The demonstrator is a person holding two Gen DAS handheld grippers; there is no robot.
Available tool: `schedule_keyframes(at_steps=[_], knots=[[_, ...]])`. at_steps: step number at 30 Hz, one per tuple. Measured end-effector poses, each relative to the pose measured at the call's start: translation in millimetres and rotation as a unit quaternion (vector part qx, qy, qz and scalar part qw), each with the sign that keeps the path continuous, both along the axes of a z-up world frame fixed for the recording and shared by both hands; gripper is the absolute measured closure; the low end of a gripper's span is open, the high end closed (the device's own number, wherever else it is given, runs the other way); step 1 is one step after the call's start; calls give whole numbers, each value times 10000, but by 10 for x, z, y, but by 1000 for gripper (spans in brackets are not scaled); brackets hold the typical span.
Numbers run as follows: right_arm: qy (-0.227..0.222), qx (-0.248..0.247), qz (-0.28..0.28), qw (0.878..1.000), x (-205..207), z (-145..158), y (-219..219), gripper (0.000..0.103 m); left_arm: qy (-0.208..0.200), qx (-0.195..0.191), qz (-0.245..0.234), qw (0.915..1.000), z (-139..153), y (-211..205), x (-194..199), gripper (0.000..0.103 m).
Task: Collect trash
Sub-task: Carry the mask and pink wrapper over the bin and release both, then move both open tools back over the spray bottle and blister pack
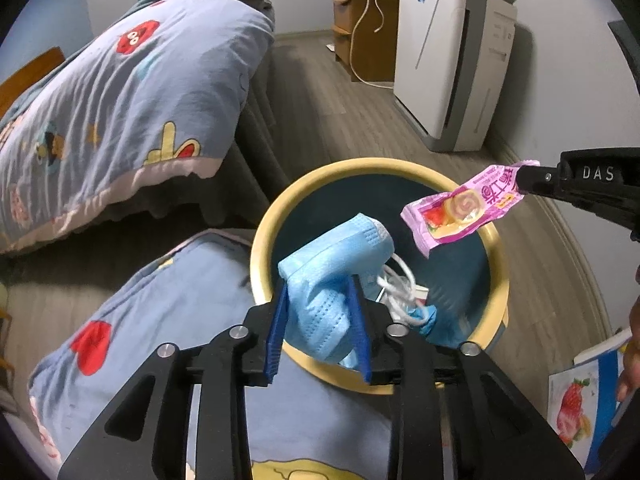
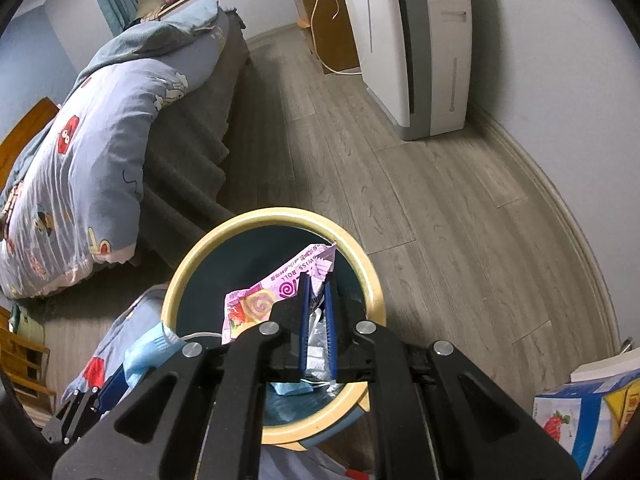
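A round bin with a cream rim (image 1: 264, 236) (image 2: 188, 272) and dark inside stands on the floor below both grippers. My left gripper (image 1: 318, 286) is shut on a crumpled blue face mask (image 1: 336, 256), held over the bin's near rim; the mask also shows in the right wrist view (image 2: 146, 350). My right gripper (image 2: 316, 280) is shut on a pink Swiss roll wrapper (image 2: 264, 296), held over the bin's mouth; the wrapper shows in the left wrist view (image 1: 460, 208), hanging from the right gripper (image 1: 524, 178). White cord and blue trash (image 1: 400, 288) lie inside the bin.
A bed with a blue cartoon quilt (image 1: 120, 112) (image 2: 80, 160) is at the left, with a quilt corner (image 1: 160, 320) beside the bin. A white appliance (image 1: 452, 60) (image 2: 408, 40) stands at the far wall by a wooden cabinet (image 1: 360, 36). A strawberry-print box (image 2: 588, 412) is at the right.
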State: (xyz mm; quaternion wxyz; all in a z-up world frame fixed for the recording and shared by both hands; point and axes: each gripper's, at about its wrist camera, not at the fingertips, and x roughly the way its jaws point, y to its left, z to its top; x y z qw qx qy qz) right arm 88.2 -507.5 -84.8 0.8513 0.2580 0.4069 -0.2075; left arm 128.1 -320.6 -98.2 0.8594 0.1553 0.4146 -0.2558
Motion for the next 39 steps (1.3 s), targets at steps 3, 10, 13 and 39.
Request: schedule_keyframes(at_steps=[3,10,13,39], knots=[[35,-20,44,10000,20,-7,28,79,-22,9,0,10000,-7,5,-13,58],[25,-28,0,10000,20,7,38,37,-105,-30,-13,9999,2,50,-56,28],[-28,-15,-23,10000,28,29,49,15,-210,3,77,9997,11,98,-66,15],[-412,-219,1013,9938,-139,645,1230,6,-817,235,1124,9900,882,2172,-646,7]])
